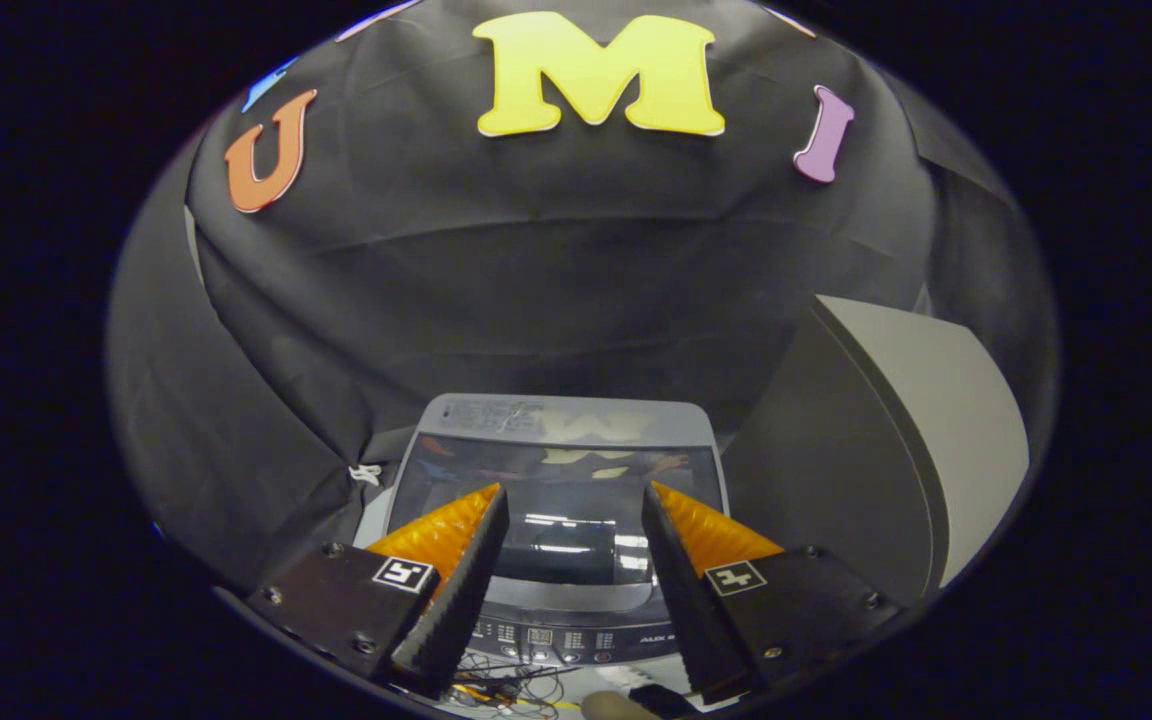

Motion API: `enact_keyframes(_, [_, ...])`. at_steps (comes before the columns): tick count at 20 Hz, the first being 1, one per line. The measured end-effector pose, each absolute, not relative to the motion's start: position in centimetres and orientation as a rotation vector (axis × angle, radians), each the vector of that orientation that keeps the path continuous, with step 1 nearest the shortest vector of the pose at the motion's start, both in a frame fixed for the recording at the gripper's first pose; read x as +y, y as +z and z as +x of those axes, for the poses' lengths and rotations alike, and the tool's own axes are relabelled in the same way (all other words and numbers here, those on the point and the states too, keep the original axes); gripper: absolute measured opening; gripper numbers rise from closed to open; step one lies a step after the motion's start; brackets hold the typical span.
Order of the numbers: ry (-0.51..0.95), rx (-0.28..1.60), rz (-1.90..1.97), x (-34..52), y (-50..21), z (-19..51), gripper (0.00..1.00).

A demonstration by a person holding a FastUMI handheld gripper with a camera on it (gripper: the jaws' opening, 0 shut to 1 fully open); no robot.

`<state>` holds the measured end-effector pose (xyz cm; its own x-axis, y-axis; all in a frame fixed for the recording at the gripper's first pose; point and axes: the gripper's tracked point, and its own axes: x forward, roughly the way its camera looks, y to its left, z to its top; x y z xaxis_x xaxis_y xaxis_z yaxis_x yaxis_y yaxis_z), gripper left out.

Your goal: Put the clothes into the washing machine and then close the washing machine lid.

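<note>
Gripper view looks down on a grey top-loading washing machine (pixel 566 425) whose dark glass lid (pixel 561 500) lies flat and shut, glossy with reflections. Just above it, the gripper (pixel 576 495) hovers with fingers spread wide, holding nothing; a grey panel (pixel 896 430) stands beside the machine.

Beyond the fingers, the washing machine (pixel 566 425) has a pale grey body, and its lid (pixel 556 500) is dark, glossy glass that mirrors faint yellow and orange shapes and white bars of light. Just below the gap between the fingers, the control panel (pixel 576 635) is dark grey with small pale markings. Each side of the gripper (pixel 576 495) carries a black mount with a white square tag printed in a black pattern. To the right of the fingers stands a plain grey panel (pixel 896 440), lighter on its front face. Black wrinkled cloth (pixel 536 280) hangs behind everything.
</note>
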<state>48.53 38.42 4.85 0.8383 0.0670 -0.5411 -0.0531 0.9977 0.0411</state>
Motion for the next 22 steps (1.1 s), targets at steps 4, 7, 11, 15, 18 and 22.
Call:
enact_keyframes(4, [0.074, 0.471, -0.018, 36.9, 8.3, 46.1, 0.84])
enact_keyframes(7, [0.094, 0.399, -0.004, 35.5, 10.5, 43.8, 0.84])
enact_keyframes(11, [0.104, 0.280, 0.026, 32.0, 15.3, 39.8, 0.84])
enact_keyframes(15, [0.087, 0.155, 0.050, 26.6, 18.4, 35.6, 0.93])
enact_keyframes(18, [0.056, 0.101, 0.078, 21.8, 19.6, 33.2, 1.00])
enact_keyframes(22, [0.011, 0.064, 0.101, 14.6, 19.2, 30.2, 1.00])
